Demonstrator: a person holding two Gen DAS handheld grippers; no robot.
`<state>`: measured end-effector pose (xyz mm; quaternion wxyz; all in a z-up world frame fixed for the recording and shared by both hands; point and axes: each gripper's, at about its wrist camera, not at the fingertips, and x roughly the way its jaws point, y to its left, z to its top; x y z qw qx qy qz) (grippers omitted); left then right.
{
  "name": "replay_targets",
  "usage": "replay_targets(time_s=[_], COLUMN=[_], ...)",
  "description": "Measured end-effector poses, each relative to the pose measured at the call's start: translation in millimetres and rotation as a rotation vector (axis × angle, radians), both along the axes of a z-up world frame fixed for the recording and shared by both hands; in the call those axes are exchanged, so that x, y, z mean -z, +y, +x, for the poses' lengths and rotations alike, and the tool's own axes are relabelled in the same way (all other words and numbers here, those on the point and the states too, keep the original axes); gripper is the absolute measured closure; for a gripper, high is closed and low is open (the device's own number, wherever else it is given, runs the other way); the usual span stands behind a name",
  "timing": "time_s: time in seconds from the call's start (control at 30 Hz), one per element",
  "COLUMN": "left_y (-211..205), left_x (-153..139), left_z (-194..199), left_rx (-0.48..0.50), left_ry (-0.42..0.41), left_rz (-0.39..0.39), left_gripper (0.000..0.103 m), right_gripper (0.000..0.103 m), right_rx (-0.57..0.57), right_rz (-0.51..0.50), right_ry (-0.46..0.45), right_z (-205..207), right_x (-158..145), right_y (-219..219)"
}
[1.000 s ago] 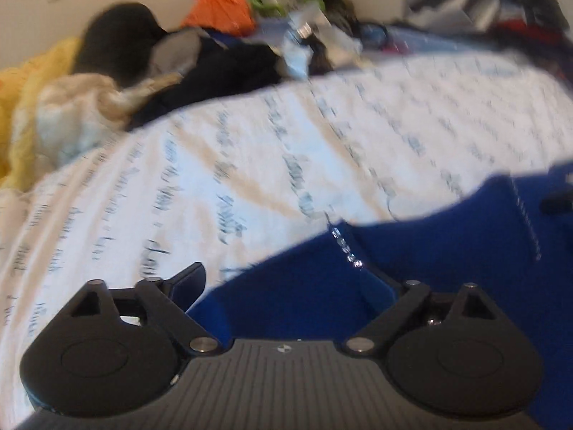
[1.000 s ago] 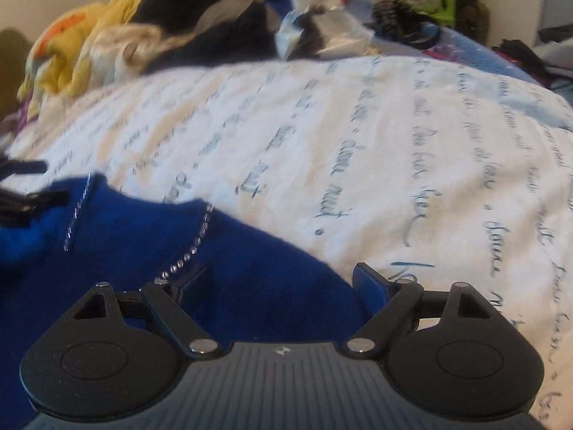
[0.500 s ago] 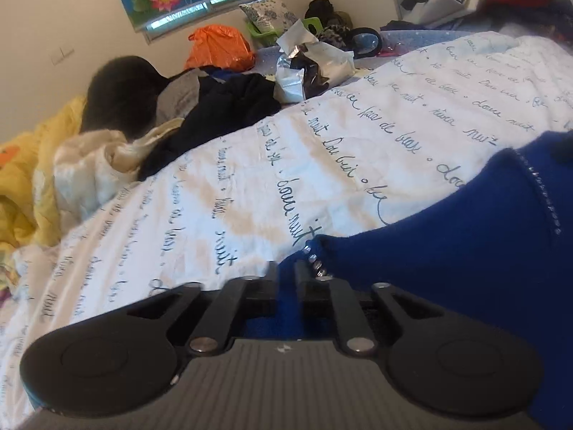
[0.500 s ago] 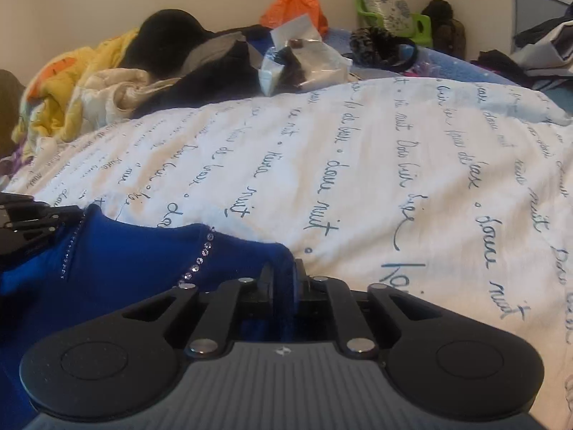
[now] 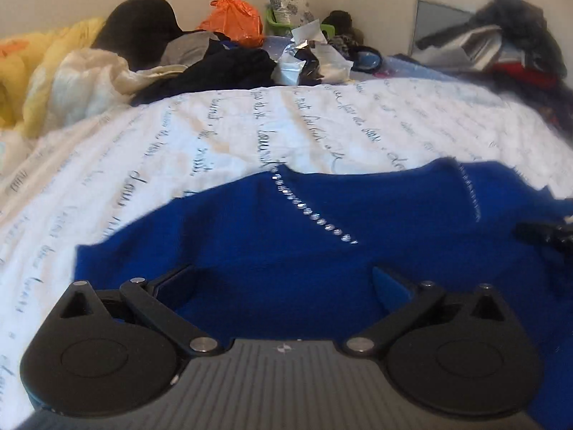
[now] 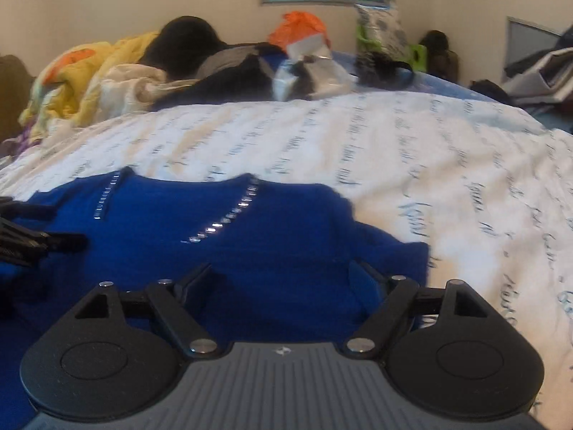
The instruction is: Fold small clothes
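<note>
A royal blue knit top (image 5: 322, 236) with lines of small rhinestones lies spread on the white bedspread; it also shows in the right wrist view (image 6: 222, 236). My left gripper (image 5: 283, 283) is open and empty, low over the top's left part. My right gripper (image 6: 283, 279) is open and empty over the top's right part, near its right edge. The right gripper's tips show at the right edge of the left wrist view (image 5: 548, 233). The left gripper's tips show at the left edge of the right wrist view (image 6: 32, 240).
The bedspread (image 5: 250, 125) is white with blue script. At the far edge lies a heap: yellow blanket (image 5: 21, 71), cream cloth (image 5: 86, 82), black clothes (image 5: 222, 68), orange bag (image 5: 232, 21), crumpled packaging (image 5: 311, 57). More clothes are piled at the far right (image 5: 501, 46).
Both grippers were shut on the top's upper edge half a second ago. Both are now open, and the top lies flat and spread wider on the bed.
</note>
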<state>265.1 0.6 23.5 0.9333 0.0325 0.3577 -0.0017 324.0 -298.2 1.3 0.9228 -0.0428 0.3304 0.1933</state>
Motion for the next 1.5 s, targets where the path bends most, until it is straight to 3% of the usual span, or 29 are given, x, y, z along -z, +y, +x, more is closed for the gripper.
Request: replay_targets(time_s=[0.07,0.17,0.23,0.27,0.3,0.4,0.47,0.53,0.67,0.73,0.77,0.8,0.83,0.87,0.9,1.03,1.1,1.2,1.23,1.27,1.3,1.33,1.37,1.43,1.5], left_y=[-4,-4,-10,-5,0,7,12,18,48,58,58,55,52,49,48,61,68,67,68,70,71,71,71,65,57], left_x=[-11,-19,-1,1,-1,-23,-36,-36,-22,-15,-16,-17,-18,-20,-21,-21,-20,-23,-23,-24,-23,-22,-19,-17,-17], left_z=[-16,-59,-74,-80,-79,-105,-145,-181,-216,-214,-216,-213,-212,-210,-207,-206,-212,-224,-233,-240,-252,-265,-275,-290,-295], left_rx=[-0.041,0.023,0.048,0.035,0.013,-0.076,-0.047,-0.066,-0.17,-0.217,-0.219,-0.215,-0.206,-0.199,-0.196,-0.24,-0.211,-0.168,-0.159,-0.151,-0.15,-0.16,-0.161,-0.151,-0.166], left_ry=[0.01,0.003,0.023,-0.012,0.01,0.039,-0.007,-0.015,0.016,0.057,0.039,0.039,0.039,0.035,0.034,0.036,0.033,0.043,0.06,0.081,0.083,0.067,0.07,0.061,0.04], left_rz=[0.047,-0.028,0.009,-0.006,-0.027,-0.072,-0.155,-0.168,-0.189,-0.21,-0.191,-0.169,-0.156,-0.145,-0.139,-0.105,-0.113,-0.15,-0.188,-0.231,-0.279,-0.318,-0.354,-0.357,-0.31], left_gripper=[0.002,0.0,0.0,0.0,0.0,0.004,0.0,0.0,0.001,0.01,0.016,0.027,0.047,0.062,0.096,0.094,0.093,0.09,0.063,0.042,0.006,0.006,0.009,0.01,0.022], right_gripper=[0.02,0.019,0.015,0.013,0.013,0.012,0.012,0.011,0.011,0.014,0.015,0.025,0.043,0.065,0.098,0.1,0.101,0.099,0.094,0.091,0.078,0.068,0.065,0.064,0.068], right_rx=[0.045,-0.059,-0.107,-0.105,-0.11,0.038,0.005,-0.037,0.099,0.132,0.118,0.095,0.082,0.07,0.061,0.083,0.126,0.136,0.154,0.16,0.148,0.122,0.105,0.077,0.062], right_rz=[-0.073,-0.01,-0.082,-0.046,-0.02,-0.059,0.033,0.136,0.317,0.351,0.348,0.34,0.341,0.363,0.377,0.377,0.409,0.487,0.509,0.533,0.555,0.586,0.625,0.725,0.809], right_ry=[0.013,0.005,0.049,-0.014,-0.013,0.067,0.089,0.133,0.24,0.299,0.286,0.282,0.283,0.318,0.358,0.326,0.311,0.364,0.393,0.423,0.441,0.447,0.465,0.528,0.571], right_z=[-15,-59,-72,-80,-81,-90,-120,-149,-175,-176,-180,-183,-186,-184,-182,-183,-188,-196,-199,-204,-212,-219,-228,-238,-242], right_x=[-12,-25,-7,0,2,-21,-36,-43,-35,-22,-20,-19,-20,-17,-12,-11,-7,-3,-4,-5,-5,-4,-1,10,20], right_y=[11,20,30,23,15,6,-5,-25,-89,-106,-107,-105,-101,-99,-97,-107,-129,-137,-139,-140,-143,-144,-147,-152,-152])
